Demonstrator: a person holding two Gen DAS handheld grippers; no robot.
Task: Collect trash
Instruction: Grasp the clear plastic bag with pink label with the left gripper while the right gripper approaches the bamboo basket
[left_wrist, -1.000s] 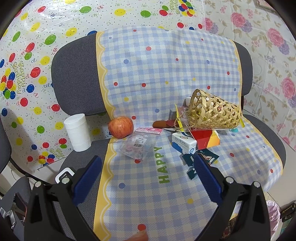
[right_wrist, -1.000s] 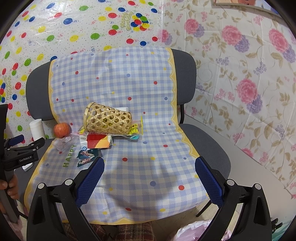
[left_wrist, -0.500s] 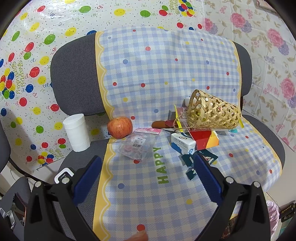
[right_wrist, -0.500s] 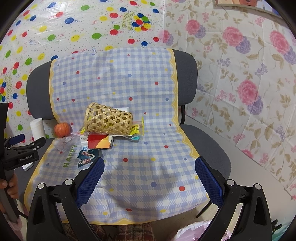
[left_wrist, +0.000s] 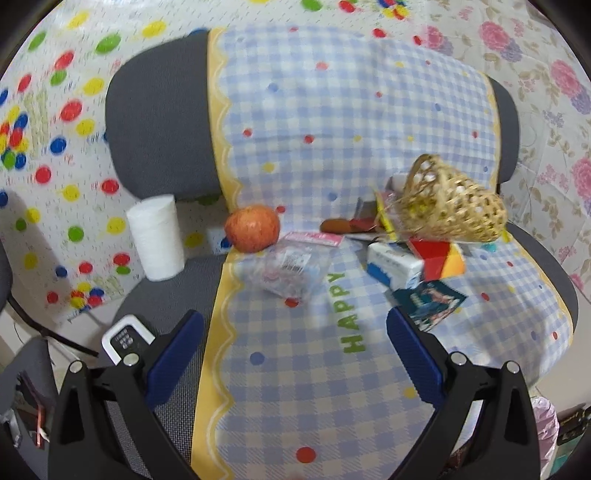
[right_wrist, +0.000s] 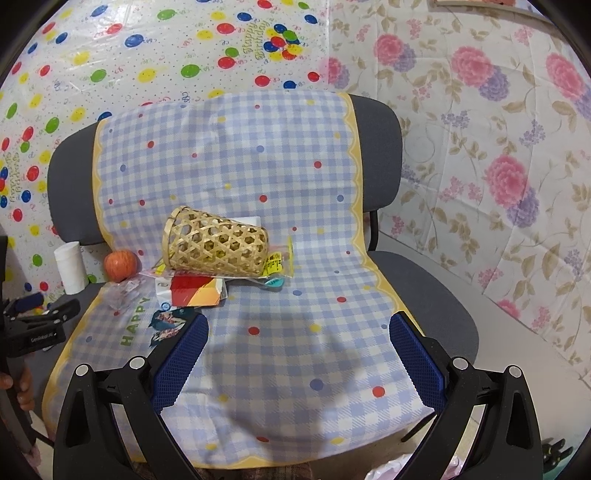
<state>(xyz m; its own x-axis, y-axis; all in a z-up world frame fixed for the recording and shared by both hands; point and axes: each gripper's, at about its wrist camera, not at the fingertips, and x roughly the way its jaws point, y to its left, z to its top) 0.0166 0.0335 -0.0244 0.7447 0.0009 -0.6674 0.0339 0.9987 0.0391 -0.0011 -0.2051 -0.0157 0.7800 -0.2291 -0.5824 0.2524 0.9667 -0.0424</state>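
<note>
A woven bamboo basket (left_wrist: 452, 206) (right_wrist: 216, 243) lies on its side on the checked cloth (left_wrist: 303, 369) over a chair seat. Trash lies around it: a clear plastic packet (left_wrist: 291, 267), a white and blue carton (left_wrist: 393, 266), a red and yellow box (left_wrist: 436, 258) (right_wrist: 194, 291), dark torn wrappers (left_wrist: 430, 301) (right_wrist: 168, 325), and a yellow-labelled packet (right_wrist: 275, 262). My left gripper (left_wrist: 295, 354) is open and empty, near the clear packet. My right gripper (right_wrist: 299, 354) is open and empty over the seat's front.
A red apple (left_wrist: 253, 229) (right_wrist: 120, 264) and a white paper cup stack (left_wrist: 157, 236) (right_wrist: 70, 267) stand at the seat's left. A white keypad device (left_wrist: 125, 339) lies at the left edge. Patterned sheets cover the walls behind the grey chair (right_wrist: 380, 147).
My left gripper has moved forward and down toward the clear packet and carton, so the items look larger. My right gripper has barely moved.
</note>
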